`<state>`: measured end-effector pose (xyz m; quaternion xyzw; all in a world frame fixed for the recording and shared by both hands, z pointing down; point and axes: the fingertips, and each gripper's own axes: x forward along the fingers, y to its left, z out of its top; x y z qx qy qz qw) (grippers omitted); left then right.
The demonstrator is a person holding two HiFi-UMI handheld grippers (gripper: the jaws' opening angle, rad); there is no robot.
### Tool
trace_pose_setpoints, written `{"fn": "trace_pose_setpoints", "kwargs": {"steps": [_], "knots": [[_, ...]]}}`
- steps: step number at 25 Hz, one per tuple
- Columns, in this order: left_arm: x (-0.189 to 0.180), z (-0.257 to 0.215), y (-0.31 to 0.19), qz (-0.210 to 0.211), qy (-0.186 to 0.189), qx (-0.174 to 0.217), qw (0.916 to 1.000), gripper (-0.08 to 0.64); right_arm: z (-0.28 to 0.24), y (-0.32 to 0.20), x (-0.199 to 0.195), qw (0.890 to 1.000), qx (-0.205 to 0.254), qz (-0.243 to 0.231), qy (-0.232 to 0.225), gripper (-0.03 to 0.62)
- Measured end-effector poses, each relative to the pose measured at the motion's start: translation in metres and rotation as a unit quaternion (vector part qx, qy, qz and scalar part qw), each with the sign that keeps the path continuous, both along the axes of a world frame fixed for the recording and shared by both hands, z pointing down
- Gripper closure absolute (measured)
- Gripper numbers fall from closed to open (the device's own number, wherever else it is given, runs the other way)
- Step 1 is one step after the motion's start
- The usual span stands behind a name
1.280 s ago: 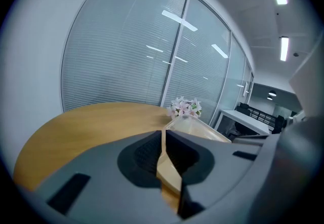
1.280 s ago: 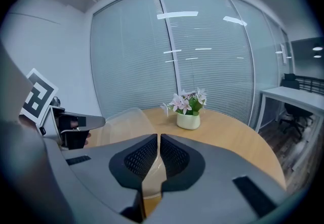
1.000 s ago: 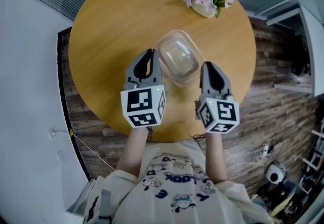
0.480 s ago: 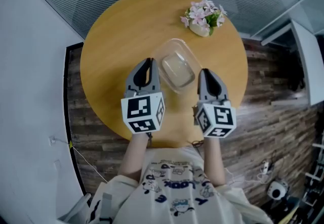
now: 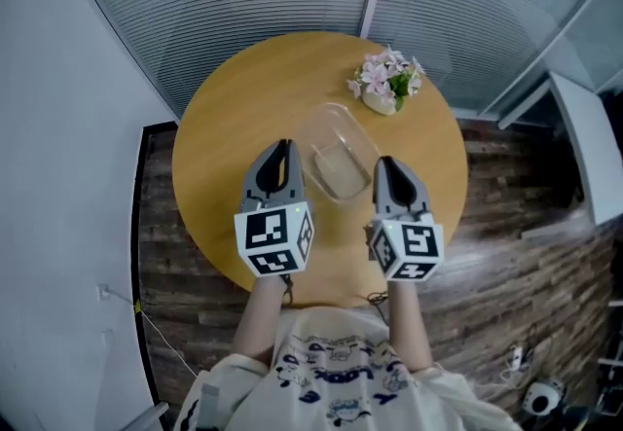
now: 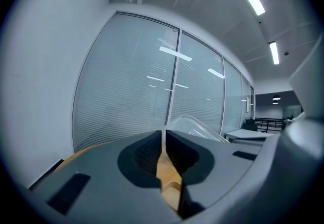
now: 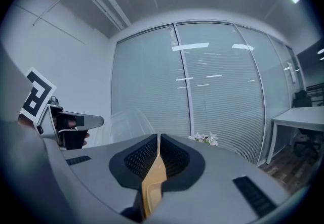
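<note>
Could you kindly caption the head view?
Left tool and right tool each pinch the clear container over a round wooden table.

Item count: two claws, namely left claw [image 5: 284, 143] and right claw [image 5: 385, 162]; one container [image 5: 336, 155]; one flower pot [image 5: 385, 86]; one table [image 5: 234, 118]; one person [image 5: 336, 380]

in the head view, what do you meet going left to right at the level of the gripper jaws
left gripper -> clear plastic container -> right gripper
</note>
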<state>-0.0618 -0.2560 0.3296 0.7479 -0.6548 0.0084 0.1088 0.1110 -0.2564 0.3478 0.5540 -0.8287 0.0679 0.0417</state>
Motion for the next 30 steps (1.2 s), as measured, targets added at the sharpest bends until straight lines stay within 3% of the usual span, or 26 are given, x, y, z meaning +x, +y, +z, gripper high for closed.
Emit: {"fn": "trace_pose_setpoints", "kwargs": {"steps": [15,30], "knots": [[-0.007,-0.050,0.018,-0.014,-0.002,0.061,0.9980,0.532,-0.043,0.008,-0.007,0.999,0.052,-0.009,-0.010,0.571],[-0.011,-0.058,0.020,-0.015,-0.001,0.069,0.9975,0.532,-0.049,0.008,-0.012,0.998,0.057,-0.012,-0.010,0.571]]}}
